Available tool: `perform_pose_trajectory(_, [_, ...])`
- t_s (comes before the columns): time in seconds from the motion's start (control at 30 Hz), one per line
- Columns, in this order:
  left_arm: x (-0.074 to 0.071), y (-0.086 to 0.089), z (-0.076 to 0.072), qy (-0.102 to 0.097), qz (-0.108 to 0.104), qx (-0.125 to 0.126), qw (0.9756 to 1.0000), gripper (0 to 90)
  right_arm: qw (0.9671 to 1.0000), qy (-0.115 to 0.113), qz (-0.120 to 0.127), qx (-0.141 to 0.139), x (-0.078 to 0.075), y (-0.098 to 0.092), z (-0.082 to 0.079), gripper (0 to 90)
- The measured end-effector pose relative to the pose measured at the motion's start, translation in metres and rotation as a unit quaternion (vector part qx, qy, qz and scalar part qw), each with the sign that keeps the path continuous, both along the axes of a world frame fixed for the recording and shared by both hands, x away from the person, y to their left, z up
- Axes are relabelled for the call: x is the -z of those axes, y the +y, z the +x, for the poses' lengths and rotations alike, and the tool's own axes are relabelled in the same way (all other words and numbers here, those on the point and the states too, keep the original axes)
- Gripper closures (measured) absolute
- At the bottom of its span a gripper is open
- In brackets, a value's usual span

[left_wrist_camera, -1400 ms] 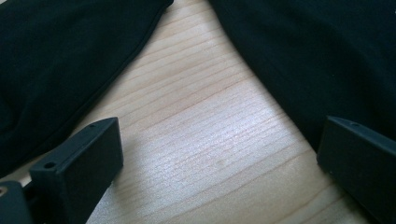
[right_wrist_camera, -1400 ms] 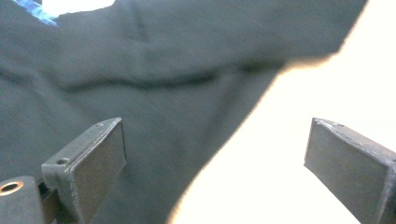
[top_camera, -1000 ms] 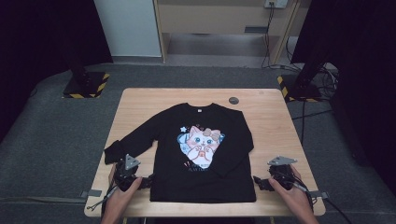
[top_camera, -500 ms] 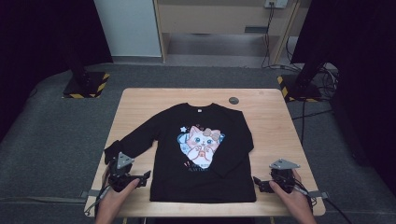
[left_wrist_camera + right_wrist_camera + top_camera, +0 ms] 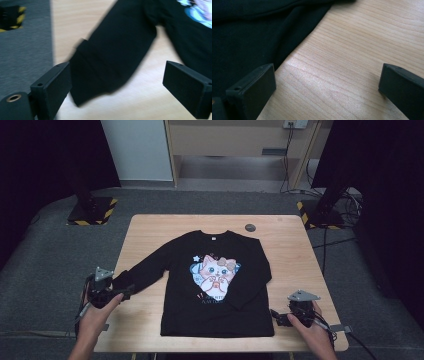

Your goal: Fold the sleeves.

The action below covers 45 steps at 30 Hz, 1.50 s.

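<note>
The left tool [image 5: 122, 293] sits at the desk's left edge with its jaws spread wide, gripping nothing; in the left gripper view the cuff end of the sweatshirt's sleeve [image 5: 100, 72] lies flat on the wood between the two black jaws, nearer the left one. The right tool [image 5: 280, 317] rests near the desk's front right corner, jaws also wide apart and empty; the right gripper view has bare pale wood between them, with the sweatshirt's dark hem edge [image 5: 257, 37] running just beside the left jaw.

The black sweatshirt [image 5: 215, 285] lies spread face up in the middle of the desk [image 5: 295, 255], a cartoon cat print [image 5: 216, 270] on its chest, its left-side sleeve stretched out toward the left tool and its other sleeve folded in against the body. A small dark round disc [image 5: 250, 227] sits on the wood near the far edge, well apart from the garment.

The high view alone gives the room: grey carpet [image 5: 50, 255] around the desk, two dark stands with yellow-and-black striped bases [image 5: 92, 212] at either side, cables [image 5: 345, 205] on the floor at right, a pale cabinet [image 5: 235, 145] behind. Bare wood is open along the right side and far edge.
</note>
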<state>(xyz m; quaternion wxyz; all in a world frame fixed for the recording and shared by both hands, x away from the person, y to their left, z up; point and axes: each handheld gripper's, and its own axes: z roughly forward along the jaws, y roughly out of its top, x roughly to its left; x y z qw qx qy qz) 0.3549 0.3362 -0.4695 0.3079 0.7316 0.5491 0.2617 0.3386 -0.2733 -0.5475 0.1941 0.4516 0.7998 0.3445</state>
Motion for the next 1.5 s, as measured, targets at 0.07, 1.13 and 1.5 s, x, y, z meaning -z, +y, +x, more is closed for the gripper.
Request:
perform_pose_trajectory(0.07, [-0.003,0.002,0.010,0.006,-0.015,0.000,0.9999,8.2,1.0000,0.000,0.000,-0.001,0.000,0.000,0.000,1.0])
perform_pose_trajectory(1.13, [0.054,0.025,0.052,0.051,0.033,0.008,0.9981,20.7,1.0000,-0.001,-0.001,-0.006,0.000,0.000,-0.001,1.0])
perform_pose_trajectory(1.5, [0.057,0.028,0.051,0.045,0.010,0.022,0.9987,28.9,1.0000,-0.001,-0.001,-0.006,0.000,0.000,-0.002,1.1])
